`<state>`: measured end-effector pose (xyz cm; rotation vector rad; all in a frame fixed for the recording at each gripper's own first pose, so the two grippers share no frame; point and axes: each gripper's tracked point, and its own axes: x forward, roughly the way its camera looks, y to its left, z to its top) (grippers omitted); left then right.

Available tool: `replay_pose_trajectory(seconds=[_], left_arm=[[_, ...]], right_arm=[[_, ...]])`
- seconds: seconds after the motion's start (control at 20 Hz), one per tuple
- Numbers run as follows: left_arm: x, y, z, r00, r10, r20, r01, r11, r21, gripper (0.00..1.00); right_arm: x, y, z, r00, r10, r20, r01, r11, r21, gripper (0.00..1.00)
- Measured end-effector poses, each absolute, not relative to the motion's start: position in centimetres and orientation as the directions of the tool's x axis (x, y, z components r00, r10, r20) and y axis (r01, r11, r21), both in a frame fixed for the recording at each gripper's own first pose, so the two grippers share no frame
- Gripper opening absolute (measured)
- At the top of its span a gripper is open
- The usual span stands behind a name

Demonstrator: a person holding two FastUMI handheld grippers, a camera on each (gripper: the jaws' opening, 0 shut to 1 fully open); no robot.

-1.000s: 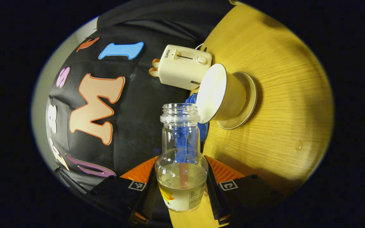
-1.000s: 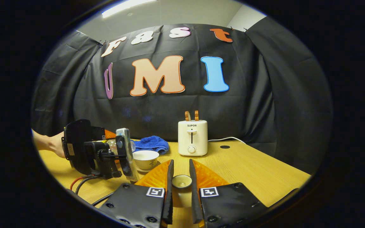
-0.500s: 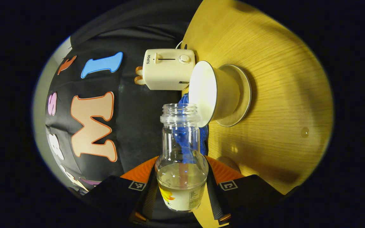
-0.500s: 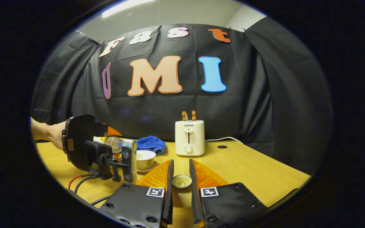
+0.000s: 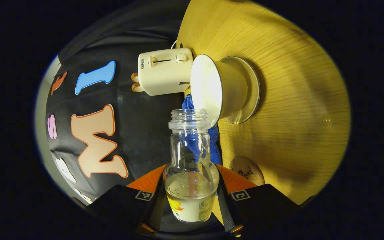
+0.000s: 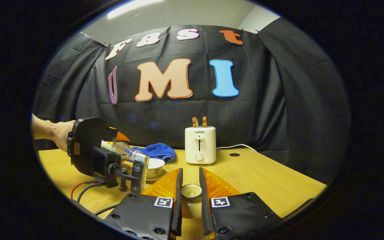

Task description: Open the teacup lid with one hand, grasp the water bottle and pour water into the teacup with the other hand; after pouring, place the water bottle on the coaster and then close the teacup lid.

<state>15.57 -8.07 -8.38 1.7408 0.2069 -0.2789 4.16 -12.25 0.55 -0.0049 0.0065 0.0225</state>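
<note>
Left gripper view: we log left gripper (image 5: 191, 196) clamping water bottle (image 5: 191, 166), mouth at teacup (image 5: 217, 88) rim; right gripper (image 6: 190, 190) pinching teacup lid (image 6: 191, 191).

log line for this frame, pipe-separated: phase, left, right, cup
phase: pour | left gripper: shut on water bottle, tipped, mouth at teacup rim | right gripper: shut on teacup lid | cup: uncovered, on saucer

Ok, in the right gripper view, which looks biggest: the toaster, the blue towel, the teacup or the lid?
1. toaster
2. blue towel
3. teacup and lid look about alike; the lid, held in the right gripper, is nearer the camera, so I won't rank them.
</note>
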Motion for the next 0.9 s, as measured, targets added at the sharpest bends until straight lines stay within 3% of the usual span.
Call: replay_pose_trajectory(seconds=[0.9], left_arm=[[15.82, -8.31, -7.59, 0.956, 0.008, -0.292, 0.276, -0.357, 0.892, 0.68]], right_arm=[[4.13, -12.35, 0.63, 1.000, 0.025, -0.008, -0.025, 1.000, -0.005, 0.27]])
